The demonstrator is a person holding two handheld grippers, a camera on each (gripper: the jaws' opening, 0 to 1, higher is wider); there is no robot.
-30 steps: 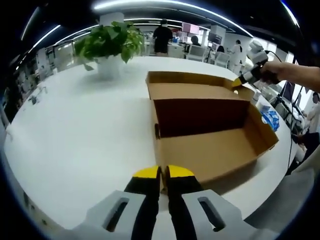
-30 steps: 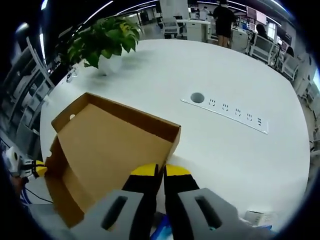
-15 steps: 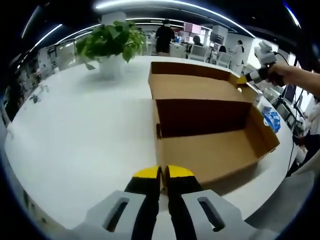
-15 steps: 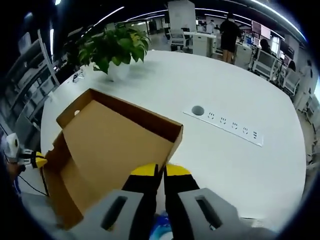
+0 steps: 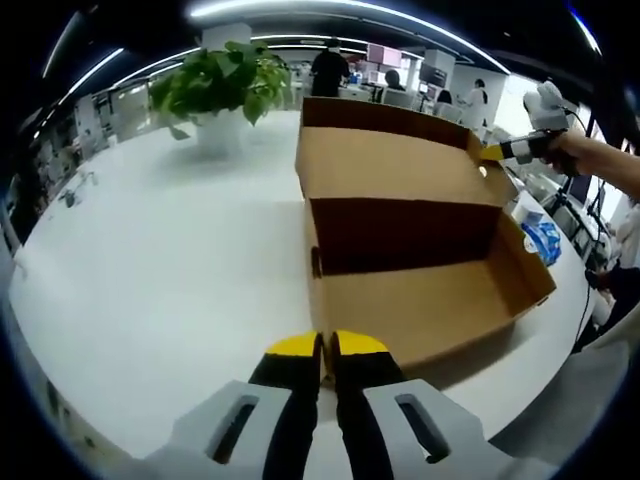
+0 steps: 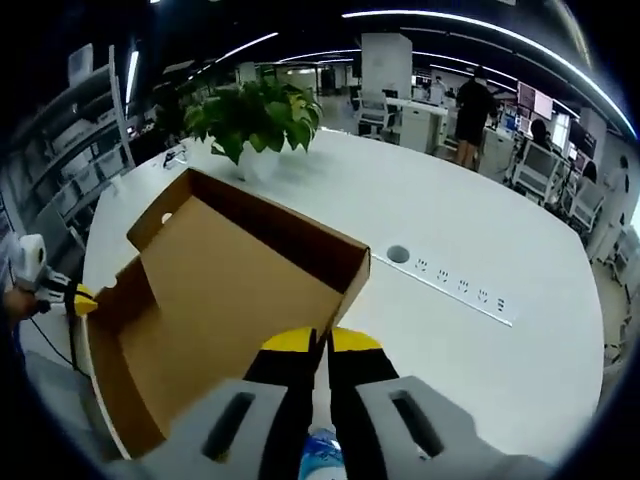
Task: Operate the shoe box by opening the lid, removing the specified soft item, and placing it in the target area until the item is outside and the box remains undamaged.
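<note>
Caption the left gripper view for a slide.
Right gripper lifts the shoe box lid; left gripper shut.

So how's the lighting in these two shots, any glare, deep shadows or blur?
Left gripper view: the ceiling light strips blow out, and the shoe box interior behind its front wall is in deep shadow. Right gripper view: the white table is bright and evenly lit, the fisheye bends its edge, and the edges look soft.

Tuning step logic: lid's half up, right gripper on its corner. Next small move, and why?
Probably ease the lid forward over the box with the right gripper, slowly. The box looks empty, a blue packet lies outside on the table, and the lid stands tilted, pinched at one corner.
</note>
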